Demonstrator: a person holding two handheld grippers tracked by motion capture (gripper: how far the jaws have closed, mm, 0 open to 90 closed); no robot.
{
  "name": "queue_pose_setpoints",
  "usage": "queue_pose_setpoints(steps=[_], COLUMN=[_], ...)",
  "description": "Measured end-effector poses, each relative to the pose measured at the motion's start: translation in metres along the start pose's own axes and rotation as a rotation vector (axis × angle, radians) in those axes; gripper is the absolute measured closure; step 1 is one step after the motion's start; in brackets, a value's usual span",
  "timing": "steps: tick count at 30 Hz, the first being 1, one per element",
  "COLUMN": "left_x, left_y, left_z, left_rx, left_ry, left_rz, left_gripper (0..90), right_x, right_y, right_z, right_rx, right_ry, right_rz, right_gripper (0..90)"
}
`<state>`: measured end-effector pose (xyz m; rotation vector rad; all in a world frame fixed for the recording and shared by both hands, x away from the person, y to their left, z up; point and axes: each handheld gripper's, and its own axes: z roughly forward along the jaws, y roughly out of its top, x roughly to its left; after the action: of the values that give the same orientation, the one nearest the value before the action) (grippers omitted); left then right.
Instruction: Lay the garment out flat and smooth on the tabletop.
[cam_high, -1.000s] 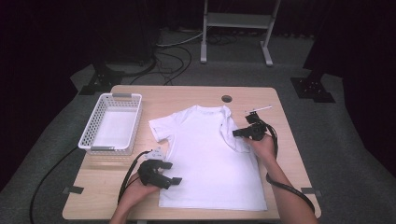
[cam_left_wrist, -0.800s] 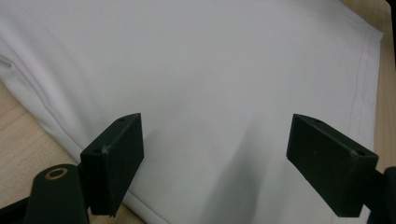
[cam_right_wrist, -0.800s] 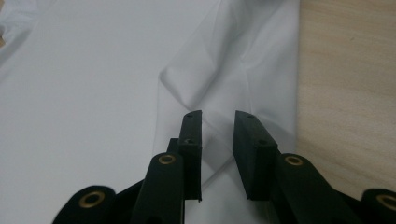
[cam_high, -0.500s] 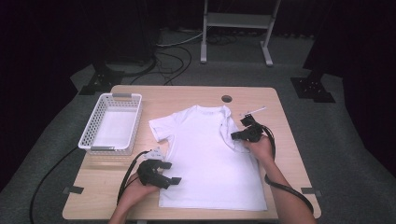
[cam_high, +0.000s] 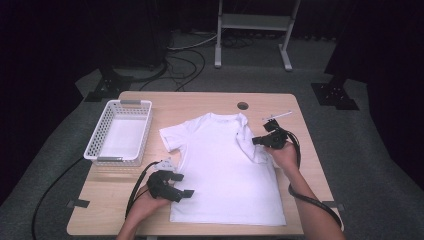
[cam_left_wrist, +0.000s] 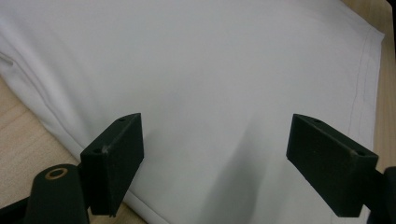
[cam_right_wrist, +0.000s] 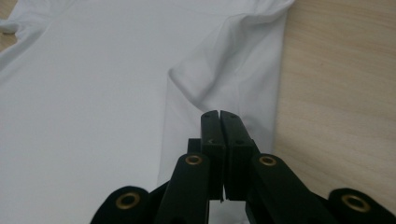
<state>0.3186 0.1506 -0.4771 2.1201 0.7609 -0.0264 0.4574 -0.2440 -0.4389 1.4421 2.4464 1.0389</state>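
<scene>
On the worktop, middle to near edge: white T-shirt (cam_high: 225, 170), spread flat, neck toward the far edge, hem close to the near edge.
Right sleeve of the shirt (cam_high: 248, 142): folded inward over the chest, creased, no longer flat beside the body.
Left sleeve of the shirt (cam_high: 172, 137): lying out flat, pointing toward the basket.
Right gripper (cam_high: 256, 141): at the shirt's right side, toward the right edge of the worktop, over the folded sleeve; jaws pressed together after just closing; in the right gripper view (cam_right_wrist: 219, 116) tips lying on the sleeve cloth, but not possible to tell if any cloth is pinched between them.
Right hand (cam_high: 282, 155): behind the gripper, forearm coming from the near right corner.
Left gripper (cam_high: 189, 193): near the near left corner of the shirt, over its side edge; jaws wide apart, nothing held; in the left gripper view (cam_left_wrist: 215, 154) only flat cloth between the two pads, not touching them.
Left hand (cam_high: 145, 202): at the near edge of the worktop.
At the left edge: white basket (cam_high: 97, 145), apart from the shirt.
Near the far edge: round hole (cam_high: 243, 106) in the worktop.
</scene>
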Motion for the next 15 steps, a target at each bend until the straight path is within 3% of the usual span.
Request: queue_pose_setpoints(steps=[15], left_x=[0.001], left_y=[0.001], left_z=[0.0], left_rx=[0.007], left_ry=[-0.002], left_rz=[-0.008], left_gripper=[17.9], right_x=[-0.04], right_y=[-0.007], right_z=[-0.032], right_rx=[-0.043], right_ry=[-0.091], right_rz=[0.07], right_gripper=[89.2])
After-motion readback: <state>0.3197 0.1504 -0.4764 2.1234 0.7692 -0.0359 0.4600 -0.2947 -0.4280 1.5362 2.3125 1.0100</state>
